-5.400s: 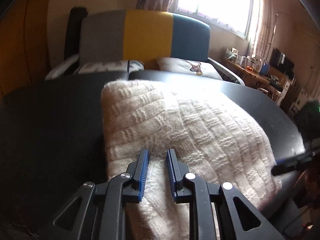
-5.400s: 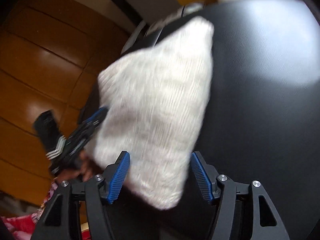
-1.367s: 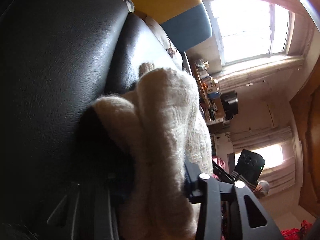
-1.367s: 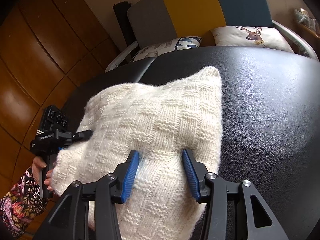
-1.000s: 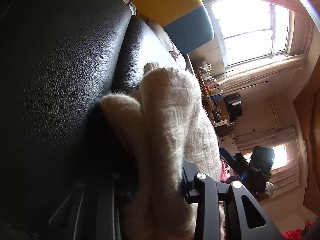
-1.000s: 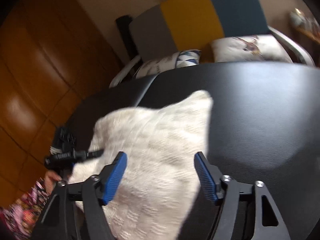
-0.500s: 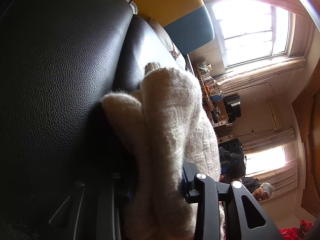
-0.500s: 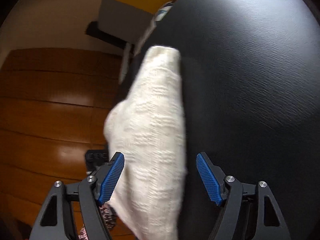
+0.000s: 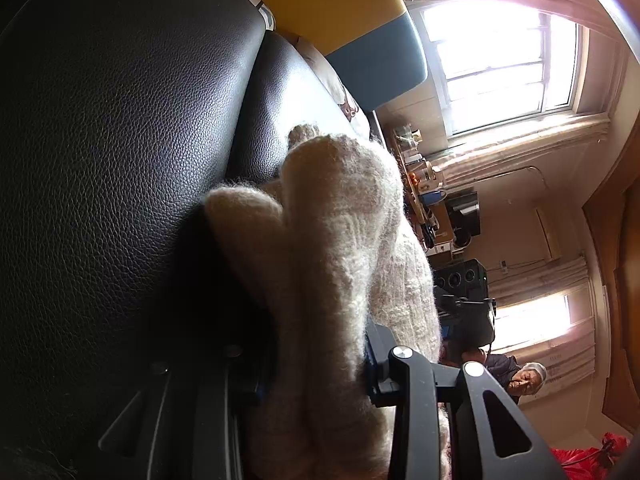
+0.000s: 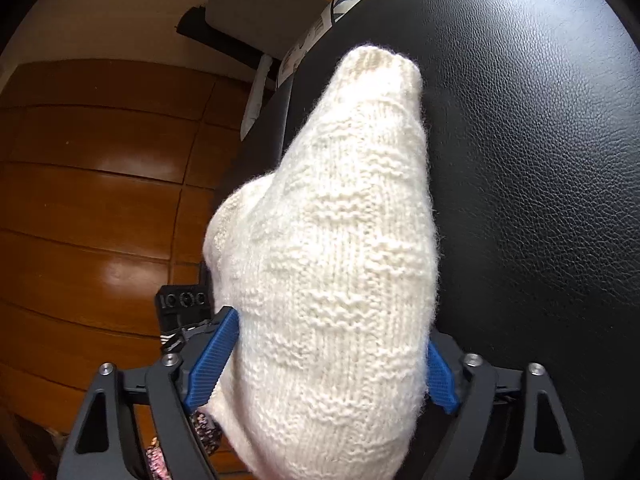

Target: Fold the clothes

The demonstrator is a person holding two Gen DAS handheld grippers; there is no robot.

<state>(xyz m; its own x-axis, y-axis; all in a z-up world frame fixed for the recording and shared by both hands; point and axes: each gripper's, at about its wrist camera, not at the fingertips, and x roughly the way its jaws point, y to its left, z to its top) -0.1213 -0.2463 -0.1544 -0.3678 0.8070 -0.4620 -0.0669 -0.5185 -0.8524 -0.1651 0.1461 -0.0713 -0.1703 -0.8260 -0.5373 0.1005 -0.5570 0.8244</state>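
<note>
Both tongs (image 9: pixel 316 376) (image 10: pixel 320 364) straddle folded sweater (image 10: pixel 340 260).

A lived-in home living room, grey, yellow and teal colour-block sofa back (image 9: pixel 360 28), sunlit window with pinkish curtains (image 9: pixel 500 48), cluttered wooden side shelf of cups and jars (image 9: pixel 420 176), glossy brown wood-panelled wall (image 10: pixel 100 184), patterned cushion (image 10: pixel 340 4)

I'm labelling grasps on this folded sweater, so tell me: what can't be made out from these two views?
- Left wrist view: the left gripper pads are buried in the sweater; one finger is lost in shadow.
- Right wrist view: whether the right gripper is pinching the sweater or only straddling it; the knit covers the gap.
- Both views: the sweater's near end, cut off by the bottom edge.
</note>
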